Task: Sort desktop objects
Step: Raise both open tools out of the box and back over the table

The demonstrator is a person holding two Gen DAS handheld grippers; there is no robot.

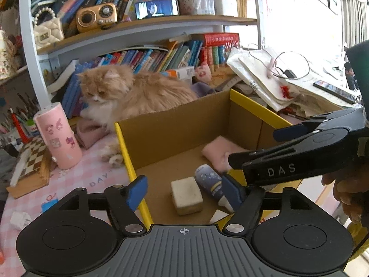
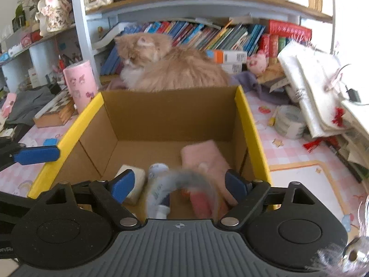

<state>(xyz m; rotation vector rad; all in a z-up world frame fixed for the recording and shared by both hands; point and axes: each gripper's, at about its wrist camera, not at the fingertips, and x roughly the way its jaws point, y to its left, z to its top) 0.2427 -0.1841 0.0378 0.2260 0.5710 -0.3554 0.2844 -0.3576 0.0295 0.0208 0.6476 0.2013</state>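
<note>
Both tools, left (image 1: 184, 194) and right (image 2: 180, 184), spread empty over the box (image 2: 76, 124); 4 items inside, tape (image 2: 289, 121) still on tabletop.

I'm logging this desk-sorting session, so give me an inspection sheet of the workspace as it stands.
Surface: pink checked tablecloth, crowded.
Job's things: cardboard box with yellow edges holds a white block, a blue-and-white tube and a pink cloth; a blurred grey-and-pink thing is at the right gripper, contact unclear.
Clutter: pink cylinder, chessboard box, tape roll, stacked papers.
Grippers: left gripper open, empty, over the box; right gripper open.
Cables: a thin looped cord lies on the papers.
Surroundings: a fluffy orange cat sits behind the box; bookshelves behind.
</note>
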